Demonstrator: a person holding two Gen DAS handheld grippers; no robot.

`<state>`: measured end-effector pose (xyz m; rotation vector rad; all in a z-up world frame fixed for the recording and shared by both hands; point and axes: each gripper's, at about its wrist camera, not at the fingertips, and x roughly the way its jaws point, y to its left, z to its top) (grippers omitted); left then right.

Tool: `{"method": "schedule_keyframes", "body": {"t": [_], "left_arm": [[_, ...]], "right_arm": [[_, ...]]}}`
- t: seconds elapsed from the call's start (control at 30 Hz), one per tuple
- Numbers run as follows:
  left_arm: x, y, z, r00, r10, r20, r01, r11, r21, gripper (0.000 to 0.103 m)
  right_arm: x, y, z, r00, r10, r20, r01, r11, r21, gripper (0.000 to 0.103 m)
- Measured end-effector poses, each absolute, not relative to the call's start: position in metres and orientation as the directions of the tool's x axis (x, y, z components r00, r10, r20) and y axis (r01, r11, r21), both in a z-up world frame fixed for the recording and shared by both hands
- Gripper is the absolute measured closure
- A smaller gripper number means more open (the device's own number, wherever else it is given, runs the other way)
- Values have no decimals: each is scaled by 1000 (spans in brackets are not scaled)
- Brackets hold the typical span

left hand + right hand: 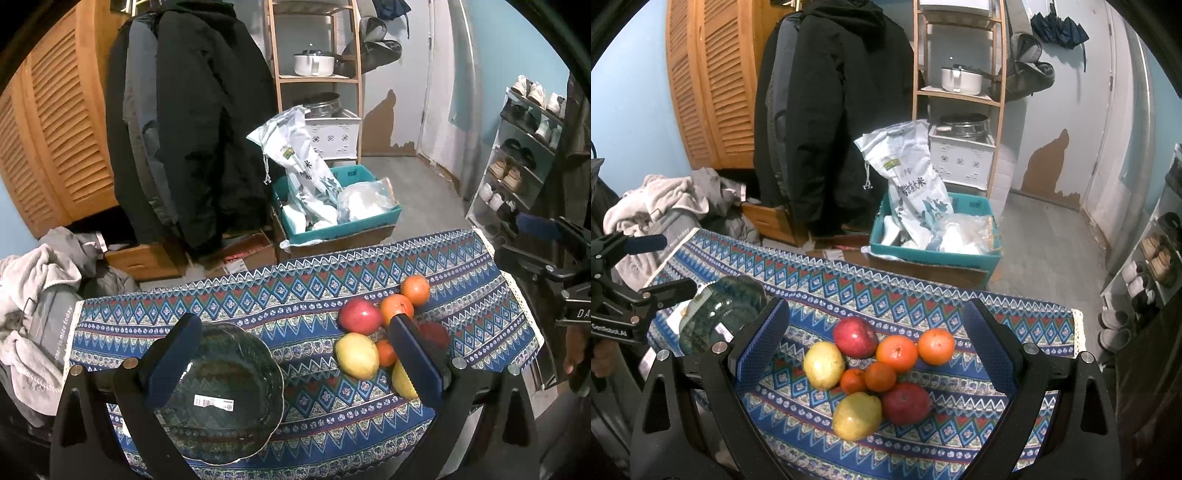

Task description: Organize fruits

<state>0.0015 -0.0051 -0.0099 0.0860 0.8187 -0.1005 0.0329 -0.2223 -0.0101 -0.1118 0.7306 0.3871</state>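
Fruits clustered mid-cloth, clear of edges; both tongs spread apart, holding nothing

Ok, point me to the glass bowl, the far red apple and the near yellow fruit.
glass bowl [225, 391], left wrist view, on its inner floor near the sticker.
far red apple [855, 336], right wrist view, middle of its top.
near yellow fruit [857, 415], right wrist view, middle of its skin.
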Motion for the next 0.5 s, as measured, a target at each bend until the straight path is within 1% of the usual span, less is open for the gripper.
{"method": "schedule_keyframes", "body": {"t": [0.5], "left_arm": [[1, -6, -10, 679, -55, -732, 122, 992, 39, 1]], "right_arm": [[33, -222, -10, 678, 304, -669, -380, 924, 34, 10]]}}
